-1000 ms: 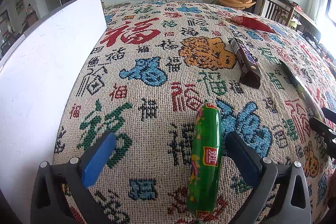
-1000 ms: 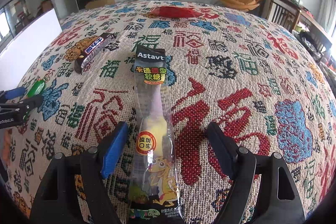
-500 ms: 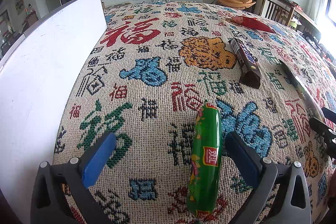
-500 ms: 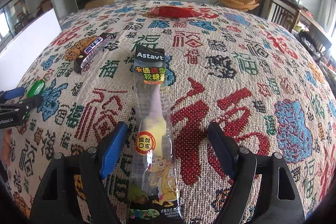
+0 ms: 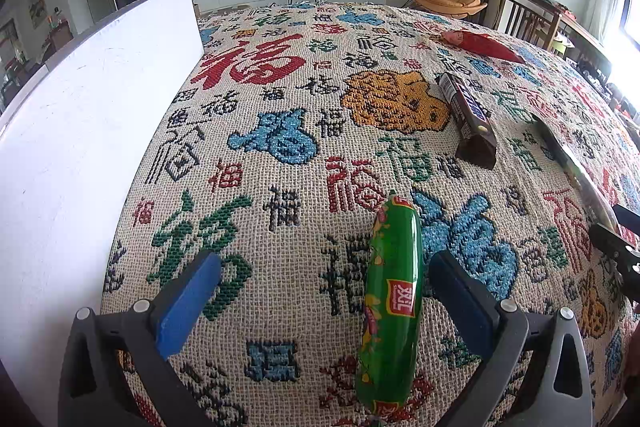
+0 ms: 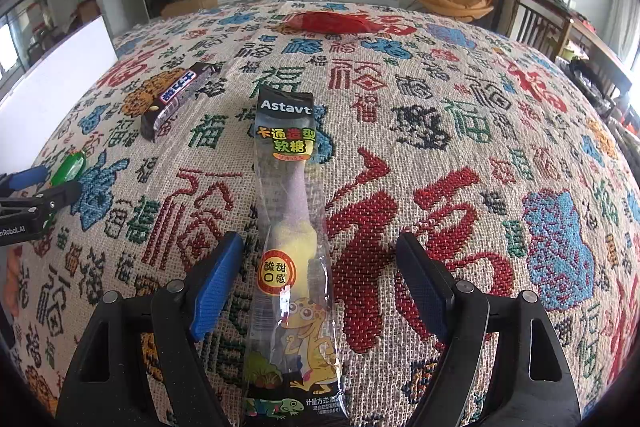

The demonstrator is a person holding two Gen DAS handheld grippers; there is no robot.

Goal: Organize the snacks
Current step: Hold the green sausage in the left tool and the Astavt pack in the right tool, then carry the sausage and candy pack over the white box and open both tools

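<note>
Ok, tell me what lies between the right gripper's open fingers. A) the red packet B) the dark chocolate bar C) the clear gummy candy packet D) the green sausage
C: the gummy candy packet lies lengthwise between the right gripper's spread fingers, untouched by either.

Left gripper [image 5: 326, 289] spread wide around green sausage [image 5: 391, 307] lying on patterned cloth [image 5: 280, 147]
</note>
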